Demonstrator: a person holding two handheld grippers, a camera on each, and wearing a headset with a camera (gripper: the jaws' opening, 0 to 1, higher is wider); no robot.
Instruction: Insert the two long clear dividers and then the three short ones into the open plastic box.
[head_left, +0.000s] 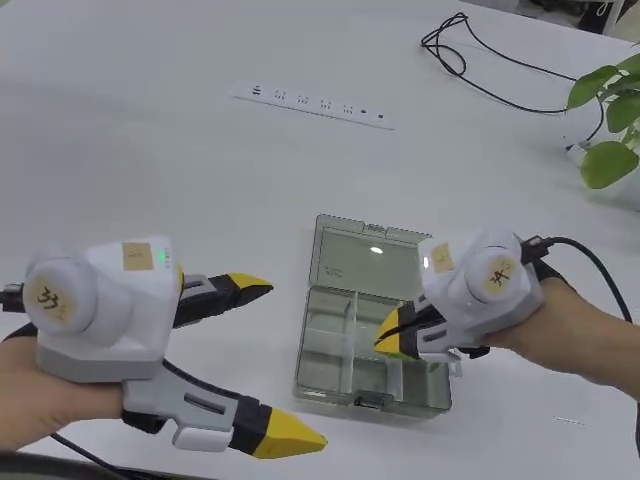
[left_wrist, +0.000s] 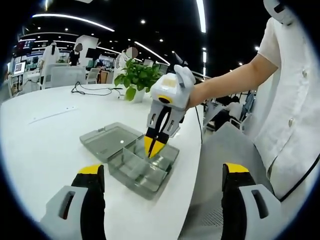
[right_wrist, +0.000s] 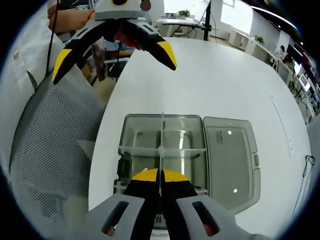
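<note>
Pinching a thin clear divider, my right gripper's fingers sit inside the smoky rectangular box near the desk's front edge; my left gripper's fingers gape, released.

This is an open-plan office. A broad white surface carries a power strip and a loose black cable, with a potted plant at its edge. Long ceiling light strips run overhead. A grey mesh chair stands beside the surface. Further desks, a monitor and people sit in the background.
</note>
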